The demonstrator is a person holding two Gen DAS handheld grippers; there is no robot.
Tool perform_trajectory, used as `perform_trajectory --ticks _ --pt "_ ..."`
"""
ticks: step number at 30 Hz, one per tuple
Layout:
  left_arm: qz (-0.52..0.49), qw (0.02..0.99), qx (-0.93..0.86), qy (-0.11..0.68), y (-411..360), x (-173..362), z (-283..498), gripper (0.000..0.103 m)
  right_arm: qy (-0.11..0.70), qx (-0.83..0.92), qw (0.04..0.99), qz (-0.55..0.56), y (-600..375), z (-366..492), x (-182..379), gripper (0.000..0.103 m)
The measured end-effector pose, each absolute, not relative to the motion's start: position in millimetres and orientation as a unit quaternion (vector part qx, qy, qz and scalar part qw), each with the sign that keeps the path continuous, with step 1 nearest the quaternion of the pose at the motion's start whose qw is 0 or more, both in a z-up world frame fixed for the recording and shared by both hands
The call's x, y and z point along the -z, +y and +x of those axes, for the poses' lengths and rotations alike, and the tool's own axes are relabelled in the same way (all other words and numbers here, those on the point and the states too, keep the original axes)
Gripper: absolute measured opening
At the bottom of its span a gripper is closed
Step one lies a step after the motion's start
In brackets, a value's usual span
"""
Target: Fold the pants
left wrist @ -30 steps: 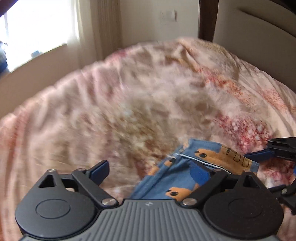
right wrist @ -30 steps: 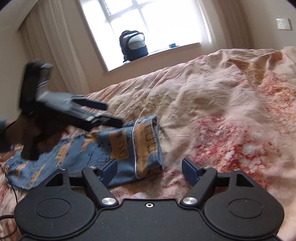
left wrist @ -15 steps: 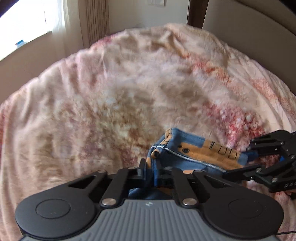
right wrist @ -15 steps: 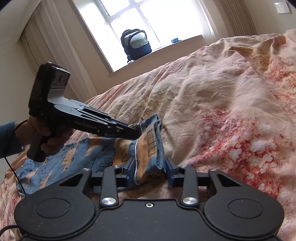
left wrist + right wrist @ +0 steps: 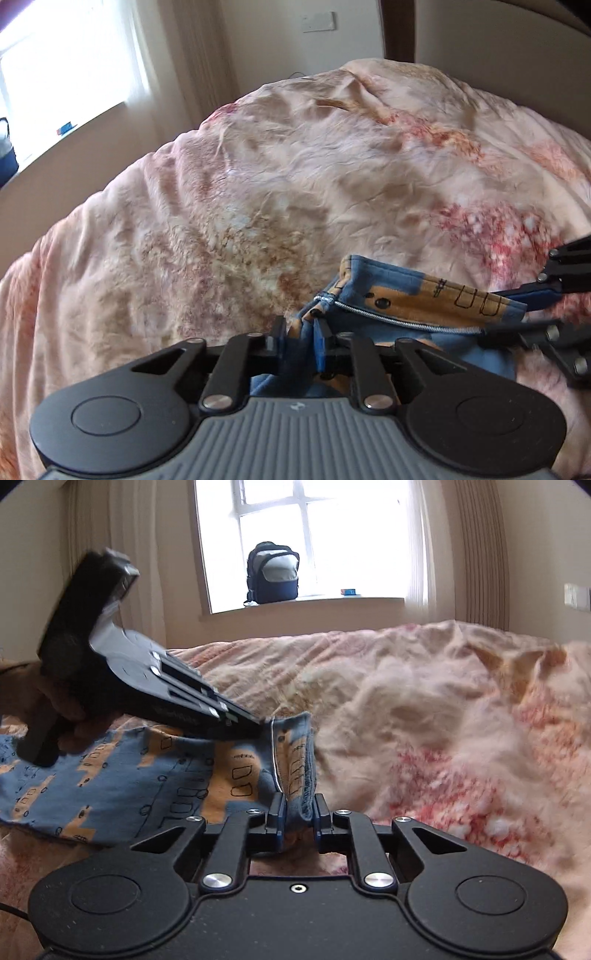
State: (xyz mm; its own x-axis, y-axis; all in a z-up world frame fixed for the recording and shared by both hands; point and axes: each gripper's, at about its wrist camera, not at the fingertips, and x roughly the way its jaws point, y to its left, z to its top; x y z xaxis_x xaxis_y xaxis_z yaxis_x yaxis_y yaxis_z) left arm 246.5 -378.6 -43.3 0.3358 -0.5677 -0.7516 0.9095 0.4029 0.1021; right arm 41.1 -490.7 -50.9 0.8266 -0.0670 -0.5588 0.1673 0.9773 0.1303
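Blue pants with an orange print (image 5: 147, 775) lie on the bed, spread out to the left in the right wrist view. My left gripper (image 5: 300, 332) pinches one corner of their hemmed end (image 5: 406, 299); its jaws are opening slightly, with cloth bunched between the pads. My right gripper (image 5: 298, 812) grips the other corner of the same end, its jaws still closing on the fabric. Each gripper shows in the other's view: the right gripper (image 5: 517, 314) at the right edge, the left gripper (image 5: 264, 725) held by a hand (image 5: 66, 709). The edge is stretched between them.
A rumpled pink floral bedspread (image 5: 295, 184) covers the whole bed. A padded headboard (image 5: 517, 48) stands behind it. A window (image 5: 306, 535) with a dark backpack (image 5: 273, 572) on its sill and curtains are on the far wall.
Both grippers went from wide open to closed on the corners of the pants' end. The cloth edge now sits raised and stretched between them.
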Motion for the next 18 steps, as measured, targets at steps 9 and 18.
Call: perform_trajectory --ticks 9,18 --pt "0.211 0.765 0.525 0.307 -370.3 19.1 251.1 0.069 0.267 0.060 0.952 0.138 -503.7 20.8 46.9 0.058" --pt "0.303 0.756 0.506 0.284 -402.3 32.6 221.9 0.011 0.261 0.066 0.955 0.121 -496.6 17.7 46.5 0.024"
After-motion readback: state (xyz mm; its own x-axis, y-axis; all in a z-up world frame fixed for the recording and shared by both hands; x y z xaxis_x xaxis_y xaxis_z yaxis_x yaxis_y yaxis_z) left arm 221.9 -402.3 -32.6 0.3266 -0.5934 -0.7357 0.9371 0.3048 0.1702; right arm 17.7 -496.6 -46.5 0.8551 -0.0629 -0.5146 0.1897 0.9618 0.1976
